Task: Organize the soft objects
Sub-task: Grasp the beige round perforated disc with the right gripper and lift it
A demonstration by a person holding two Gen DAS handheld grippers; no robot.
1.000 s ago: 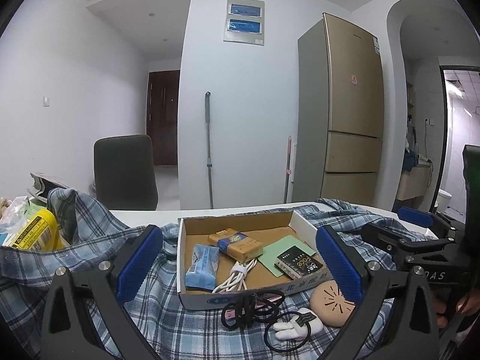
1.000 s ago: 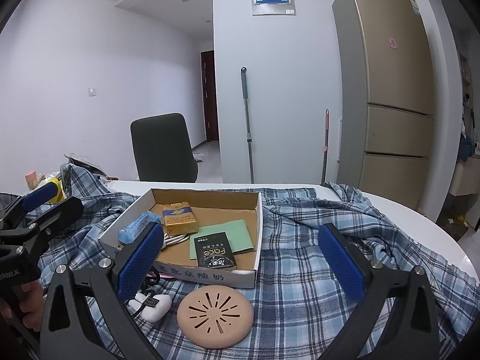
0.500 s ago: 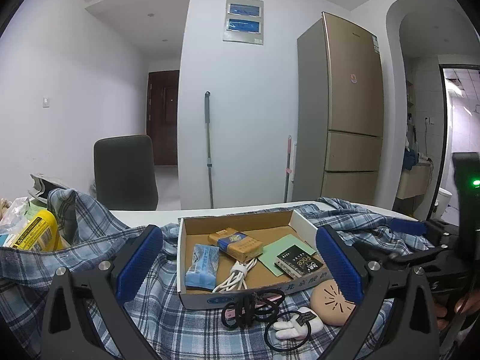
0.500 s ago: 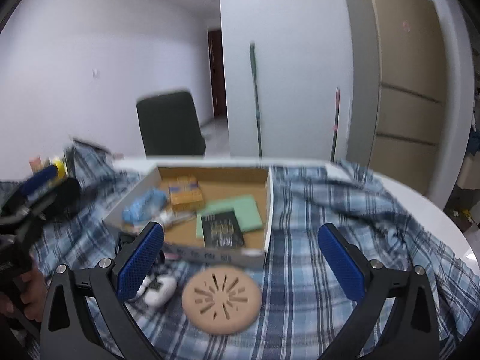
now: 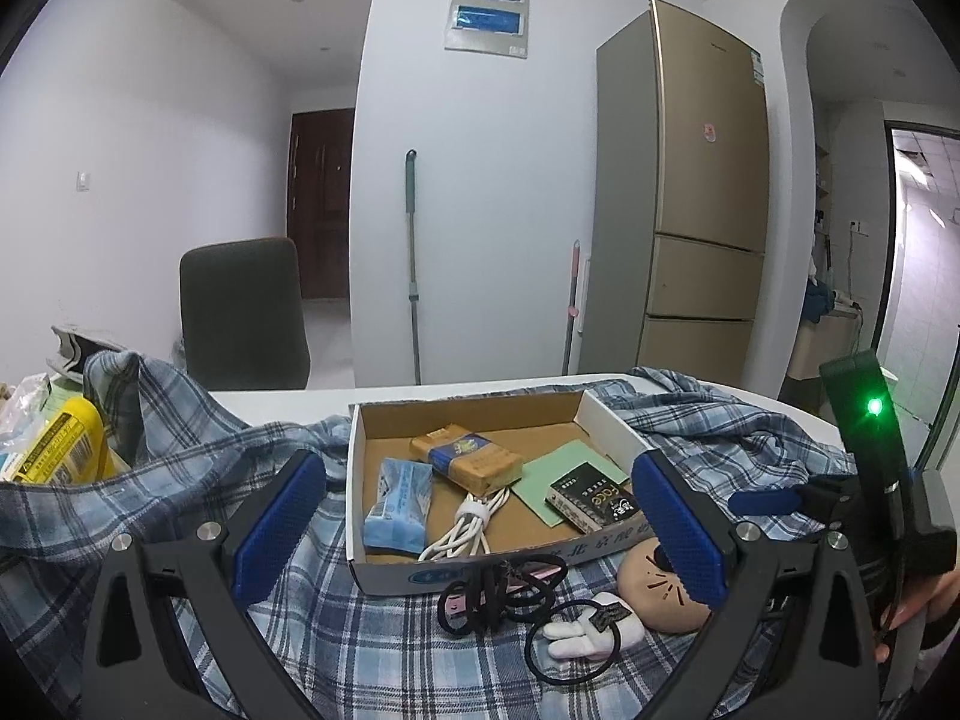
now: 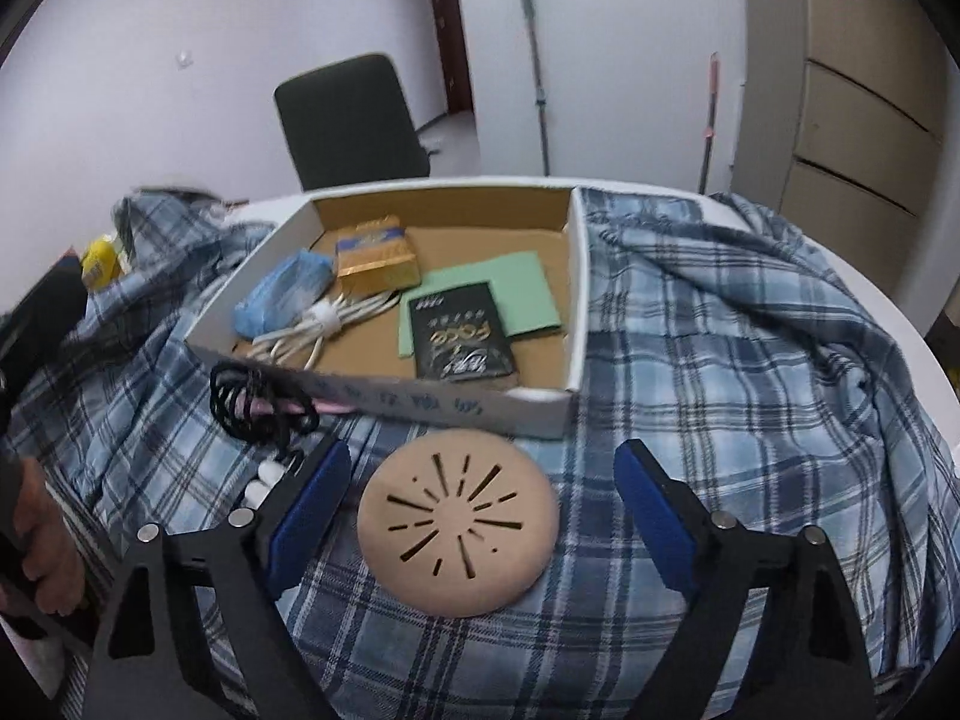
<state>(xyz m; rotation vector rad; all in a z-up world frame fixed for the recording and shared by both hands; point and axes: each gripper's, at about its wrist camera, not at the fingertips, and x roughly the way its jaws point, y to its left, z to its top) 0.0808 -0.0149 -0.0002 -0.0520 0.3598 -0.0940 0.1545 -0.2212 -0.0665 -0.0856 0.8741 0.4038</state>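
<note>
Right gripper [image 6: 480, 516], jaws spread wide and nothing held, has been lowered and pitched down since a second ago, so the round tan pad [image 6: 456, 521] now lies between its fingers on the plaid shirt [image 6: 750, 360], just near of the cardboard tray [image 6: 384, 399]. Black hair ties [image 6: 258, 405] lie to the pad's left. The left gripper [image 5: 480, 525] is likewise spread, holding nothing.

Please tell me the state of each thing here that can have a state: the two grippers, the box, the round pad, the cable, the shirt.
Left gripper: open, empty.
Right gripper: open, either side of the round pad.
Cardboard box: open, no lid.
Round pad: flat on the plaid shirt.
White cable: coiled, tied.
Plaid shirt: spread, rumpled.
</note>
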